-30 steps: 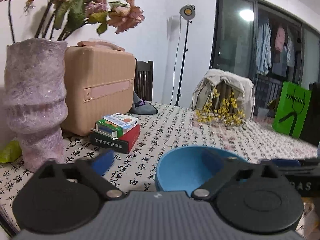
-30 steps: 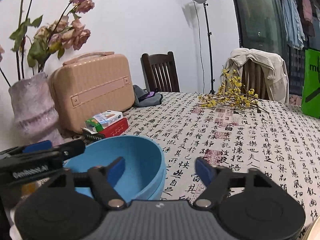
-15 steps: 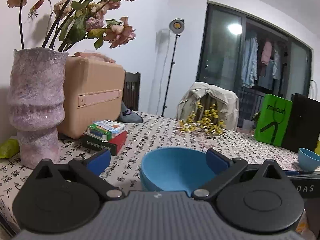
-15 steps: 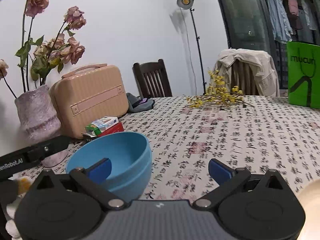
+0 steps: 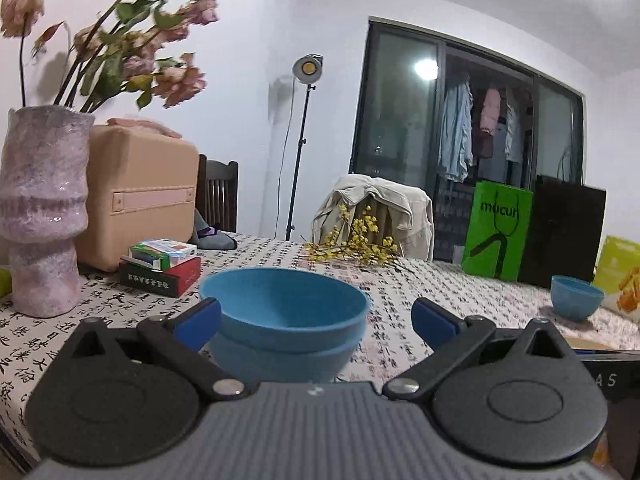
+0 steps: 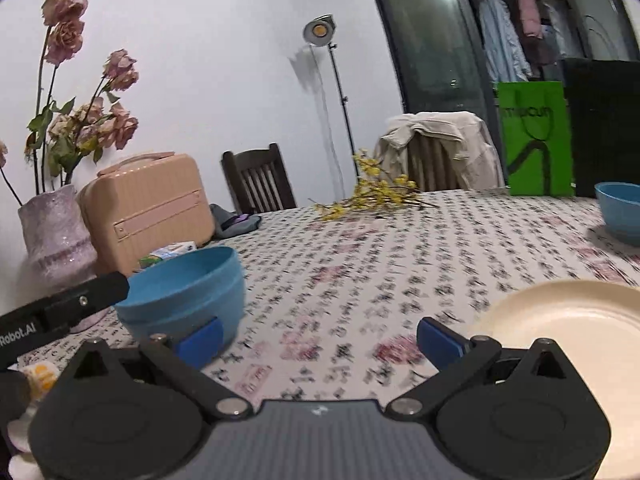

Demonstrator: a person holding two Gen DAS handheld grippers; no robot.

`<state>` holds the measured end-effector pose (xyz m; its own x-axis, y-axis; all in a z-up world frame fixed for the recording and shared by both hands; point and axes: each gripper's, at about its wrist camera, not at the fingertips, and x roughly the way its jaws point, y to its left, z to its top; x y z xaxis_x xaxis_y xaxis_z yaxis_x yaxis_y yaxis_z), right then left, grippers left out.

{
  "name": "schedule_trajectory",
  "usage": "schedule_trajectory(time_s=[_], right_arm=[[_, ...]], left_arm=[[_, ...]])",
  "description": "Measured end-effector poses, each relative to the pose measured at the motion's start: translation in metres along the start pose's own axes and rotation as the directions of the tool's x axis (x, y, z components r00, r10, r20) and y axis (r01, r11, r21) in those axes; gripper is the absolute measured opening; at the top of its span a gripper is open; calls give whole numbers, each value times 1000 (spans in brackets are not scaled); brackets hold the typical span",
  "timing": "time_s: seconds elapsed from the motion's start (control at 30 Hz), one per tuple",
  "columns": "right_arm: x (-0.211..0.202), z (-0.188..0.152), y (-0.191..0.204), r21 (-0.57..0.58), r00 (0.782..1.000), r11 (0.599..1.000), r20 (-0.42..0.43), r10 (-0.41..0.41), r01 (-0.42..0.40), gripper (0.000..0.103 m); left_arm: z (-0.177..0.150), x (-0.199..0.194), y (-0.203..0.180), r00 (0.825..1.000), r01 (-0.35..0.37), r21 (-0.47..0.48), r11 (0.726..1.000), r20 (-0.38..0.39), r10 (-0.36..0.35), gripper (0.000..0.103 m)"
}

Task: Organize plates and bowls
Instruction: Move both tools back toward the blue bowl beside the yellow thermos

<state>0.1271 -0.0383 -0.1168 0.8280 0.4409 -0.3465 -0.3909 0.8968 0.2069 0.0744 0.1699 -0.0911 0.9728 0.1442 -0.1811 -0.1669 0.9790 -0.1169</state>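
Observation:
Two blue bowls stacked one inside the other [image 5: 284, 312] stand on the patterned tablecloth, just beyond my left gripper [image 5: 316, 322]. That gripper is open and its pads do not press on the stack. In the right wrist view the same stack [image 6: 184, 292] sits at the left, beside the left fingertip [image 6: 200, 340] of my right gripper [image 6: 320, 340], which is wide open over bare cloth with nothing in it. A cream plate [image 6: 568, 328] lies close by on the right. A single blue bowl [image 6: 622, 212] stands at the far right, also seen as the lone bowl [image 5: 576, 296].
A purple vase of dried roses [image 5: 40, 216], a beige case [image 5: 140, 196] and stacked boxes [image 5: 160, 268] line the left side. Yellow flower sprigs [image 6: 372, 196] lie mid-table. A green bag [image 5: 496, 232] and a black bag [image 5: 564, 236] stand at the far right, with chairs behind.
The right gripper's jaws opened off the bowl rim and it slid right, bringing the cream plate into view. The left gripper backed away from the stack and swung right.

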Motion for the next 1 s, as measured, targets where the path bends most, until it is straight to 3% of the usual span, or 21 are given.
schedule_trajectory(time_s=[0.2, 0.37, 0.67, 1.0], right_arm=[[-19, -17, -24, 64, 999, 998, -43, -3, 5, 103], [-39, -19, -24, 24, 1000, 999, 2, -22, 22, 103], [-57, -13, -35, 81, 998, 996, 29, -51, 48, 103], [-61, -6, -39, 94, 993, 993, 85, -82, 74, 103]], left_arm=[[-15, -1, -18, 996, 39, -22, 999, -78, -41, 103], [-23, -5, -29, 992, 58, -35, 998, -109, -62, 103], [-21, -4, -27, 987, 30, -74, 997, -153, -42, 103], [-26, 2, -23, 976, 52, -145, 988, -201, -80, 103]])
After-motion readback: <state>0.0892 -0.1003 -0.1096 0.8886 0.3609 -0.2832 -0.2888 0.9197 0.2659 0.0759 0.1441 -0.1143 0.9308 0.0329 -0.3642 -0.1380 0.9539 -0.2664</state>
